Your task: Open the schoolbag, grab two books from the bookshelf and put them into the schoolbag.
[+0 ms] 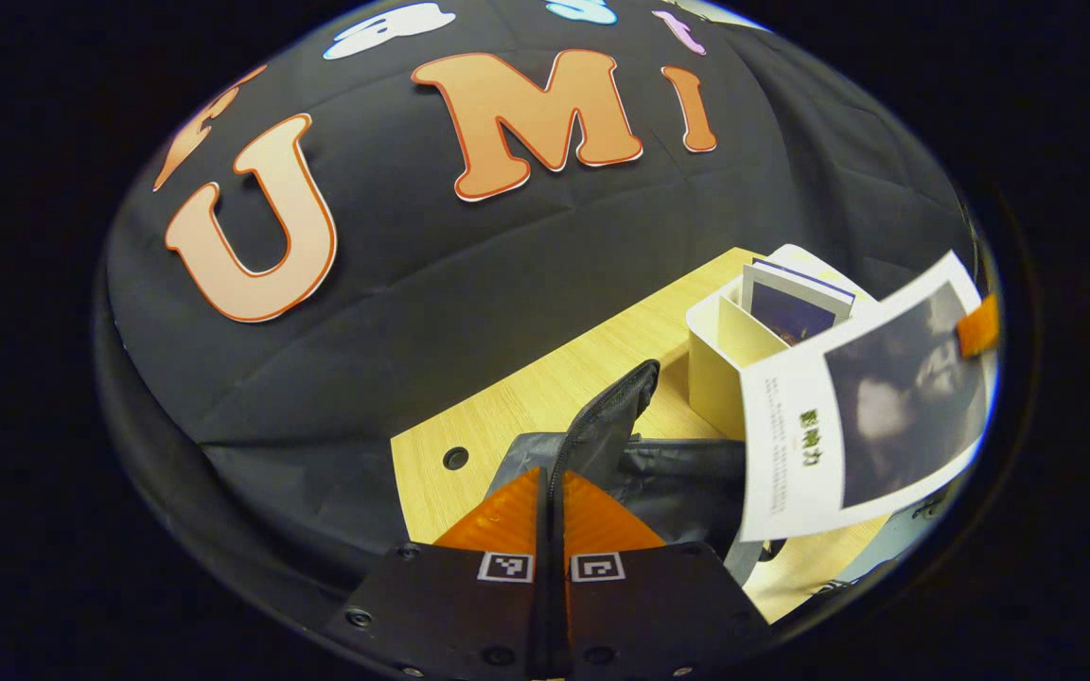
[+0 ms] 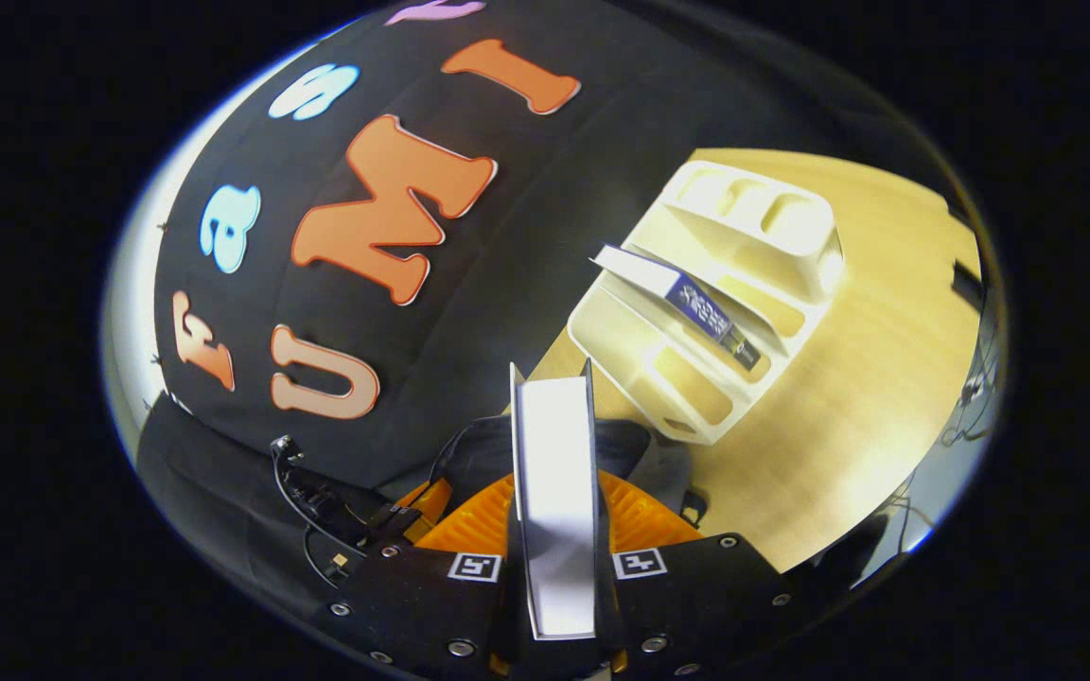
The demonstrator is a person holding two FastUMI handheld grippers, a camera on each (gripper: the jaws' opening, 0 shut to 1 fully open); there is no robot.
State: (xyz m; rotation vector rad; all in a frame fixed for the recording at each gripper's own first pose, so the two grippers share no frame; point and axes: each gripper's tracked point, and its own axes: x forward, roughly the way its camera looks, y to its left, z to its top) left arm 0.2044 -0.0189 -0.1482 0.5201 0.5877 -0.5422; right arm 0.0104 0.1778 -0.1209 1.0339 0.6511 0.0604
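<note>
Left gripper view: left gripper [image 1: 552,492] closed tight on dark flap of schoolbag [image 1: 613,409], lifted above wooden table [image 1: 526,397]. Cream bookshelf [image 1: 717,364] beyond bag, one book [image 1: 796,305] upright inside. Second book [image 1: 871,402] held in air at right, near bag.

Right gripper view: right gripper [image 2: 554,511] clamped on that second book [image 2: 556,473], seen edge-on, above schoolbag [image 2: 479,454]. Bookshelf [image 2: 696,312] on table [image 2: 867,378] with remaining book [image 2: 677,288] in a slot.
</note>
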